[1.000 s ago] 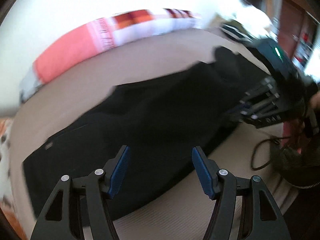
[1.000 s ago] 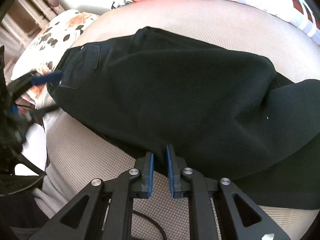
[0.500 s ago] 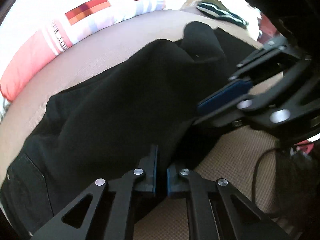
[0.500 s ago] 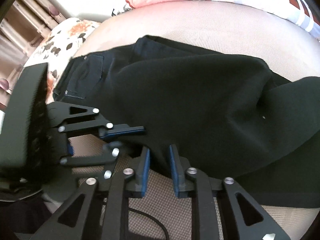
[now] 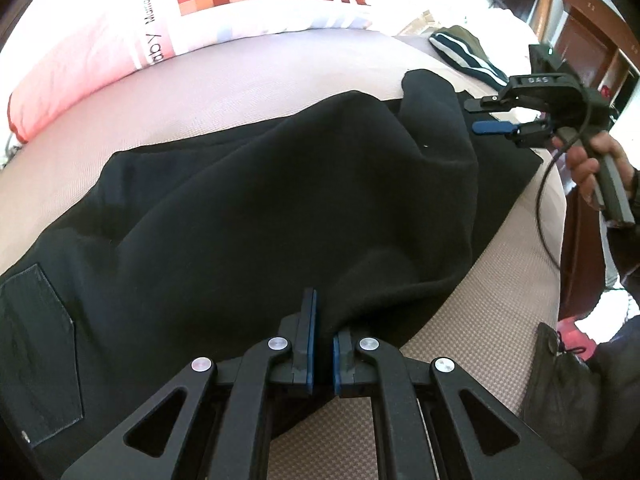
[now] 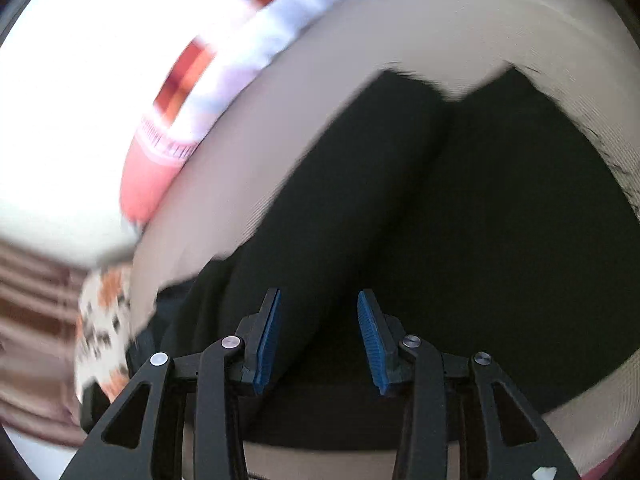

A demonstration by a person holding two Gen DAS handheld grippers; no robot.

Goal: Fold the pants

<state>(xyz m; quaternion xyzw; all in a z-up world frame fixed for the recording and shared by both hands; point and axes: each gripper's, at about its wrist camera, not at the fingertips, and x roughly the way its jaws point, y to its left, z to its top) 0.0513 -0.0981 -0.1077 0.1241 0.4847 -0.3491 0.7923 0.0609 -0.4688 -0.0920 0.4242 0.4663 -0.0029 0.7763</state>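
Note:
Black pants (image 5: 260, 208) lie across a beige bed, with a back pocket (image 5: 36, 344) at the lower left. My left gripper (image 5: 323, 340) is shut on the near edge of the pants, cloth bunched between its blue pads. My right gripper (image 6: 318, 340) is open and empty, hovering over the pants (image 6: 460, 220); that view is blurred. The right gripper also shows in the left wrist view (image 5: 496, 118), open above the far right end of the pants, held by a hand.
A long pink and white pillow (image 5: 160, 32) lies along the back of the bed (image 5: 200, 104). A striped dark garment (image 5: 468, 56) sits at the far right. A cable (image 5: 548, 208) hangs off the right gripper. A floral cushion (image 6: 104, 320) is at the left.
My right gripper let go of the pants' near edge, opened, and moved away to the right end. My left gripper stays shut on the edge it closed on earlier.

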